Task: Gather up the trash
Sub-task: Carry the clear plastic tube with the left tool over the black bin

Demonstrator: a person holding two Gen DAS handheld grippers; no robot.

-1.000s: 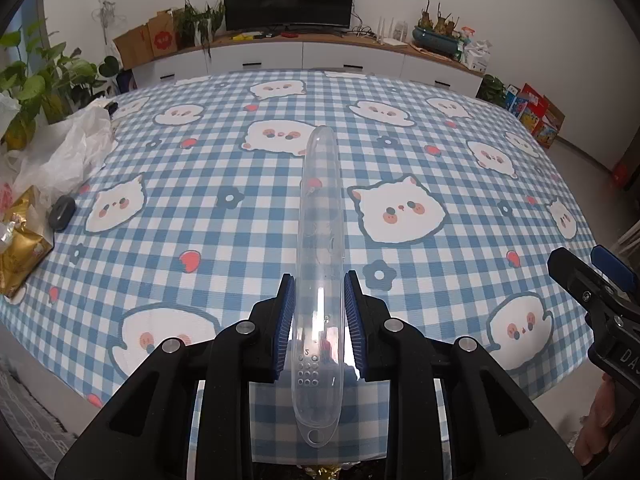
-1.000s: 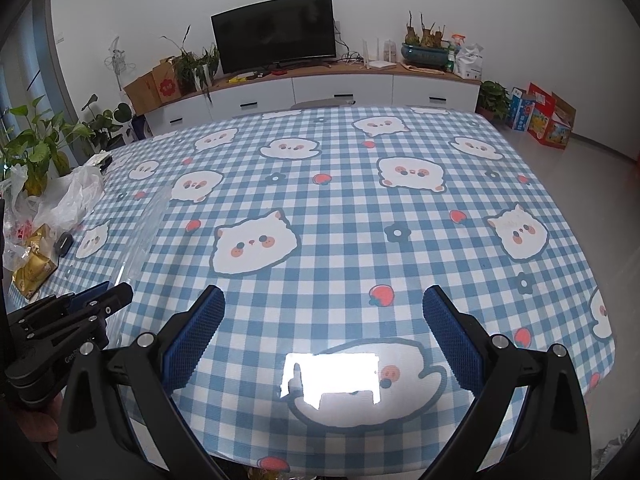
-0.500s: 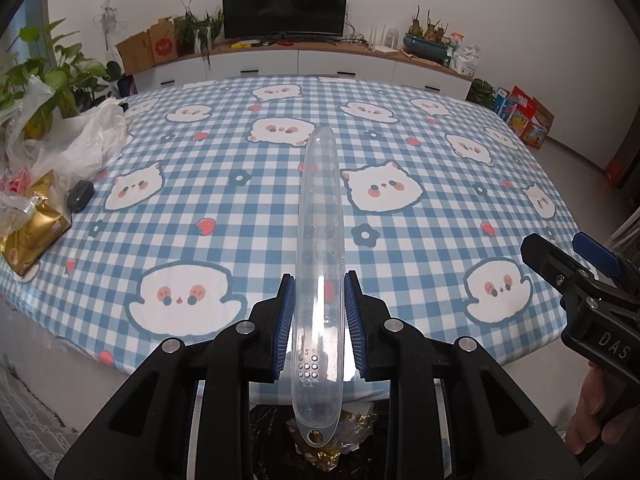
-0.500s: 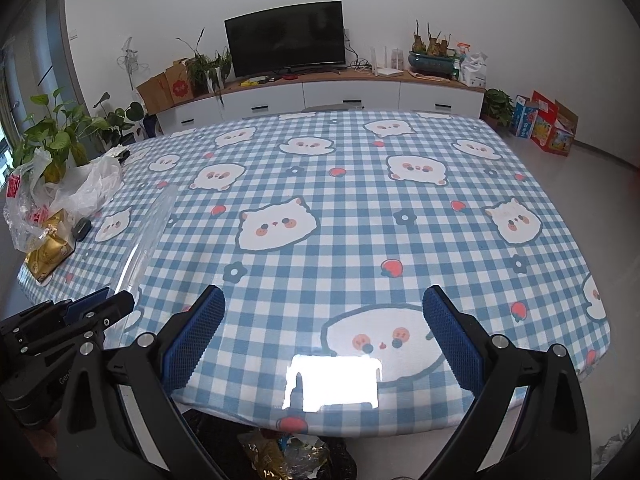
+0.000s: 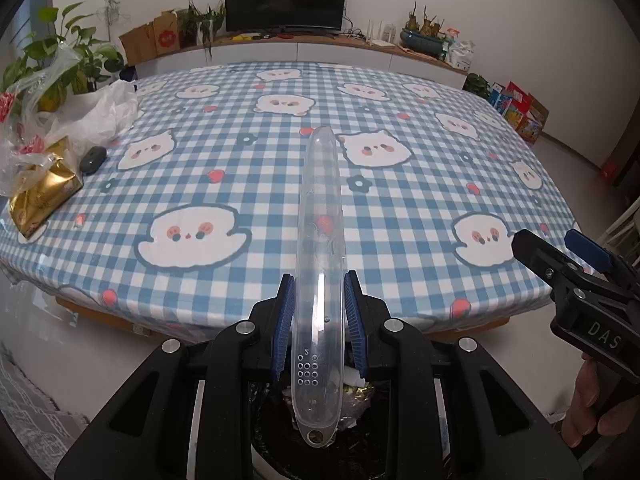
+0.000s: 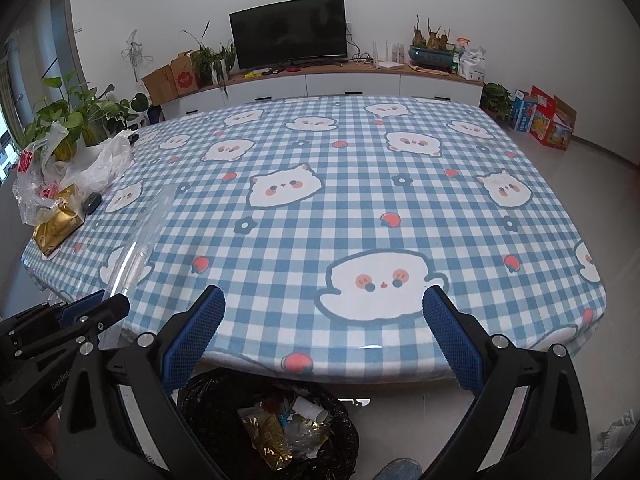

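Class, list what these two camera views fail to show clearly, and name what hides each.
- Bin: left view, blocked by the left hand-held gripper and clear case; right view, cut by the bottom edge.
- Bag contents: crumpled plastic hides them.
- Case in right view: see-through, outline faint.

The bin [image 6: 276, 432] below the counter's near edge showed only in part: in the right wrist view the right tongs [image 6: 324, 334] covered its left side, and its contents, gold foil and white scraps, were too jumbled to tell apart. In the left wrist view the left tongs [image 5: 319, 322] and the clear case [image 5: 320, 264] hid nearly all of it. The right tongs' far blue pad was cut short by that picture's right edge. At the counter's left edge, crumpled bags [image 5: 60, 120] hid what lay inside them. A small dark thing [image 5: 93, 160] beside the gold pack [image 5: 42, 200] could not be identified. A hand [image 5: 596, 404] was cut off at the lower right.
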